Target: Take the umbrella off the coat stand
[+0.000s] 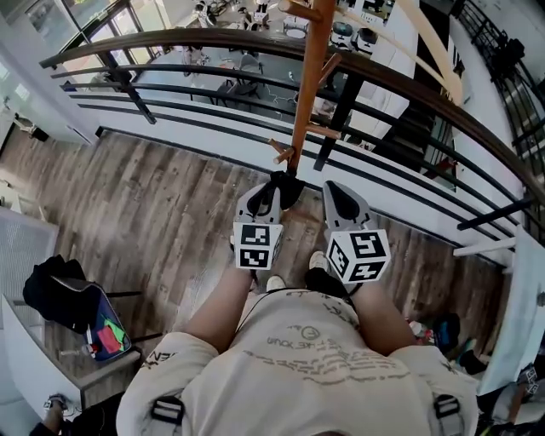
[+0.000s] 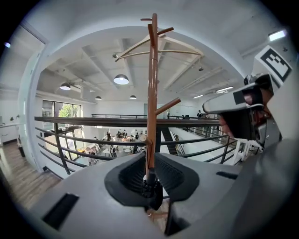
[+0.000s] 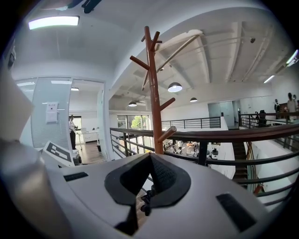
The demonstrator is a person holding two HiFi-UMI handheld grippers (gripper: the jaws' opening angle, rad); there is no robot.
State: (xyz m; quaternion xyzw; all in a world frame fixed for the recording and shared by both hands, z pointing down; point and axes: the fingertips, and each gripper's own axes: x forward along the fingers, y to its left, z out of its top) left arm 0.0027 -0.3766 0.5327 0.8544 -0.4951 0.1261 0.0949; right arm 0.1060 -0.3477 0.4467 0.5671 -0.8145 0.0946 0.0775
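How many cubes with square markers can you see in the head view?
2. One cube sits on the left tool, just left of centre; the other cube sits on the right tool, just right of centre. No more seem hidden.

Bright, even daylight enters through windows [image 1: 77, 25] at the head view's upper left, and floor [image 1: 153, 213] shadows are soft. Lamps [image 2: 121, 79] glow, and a strip light [image 3: 52, 21] glares. Fisheye bends the railing [image 2: 93, 121], corners go black, and the near foreground is soft.
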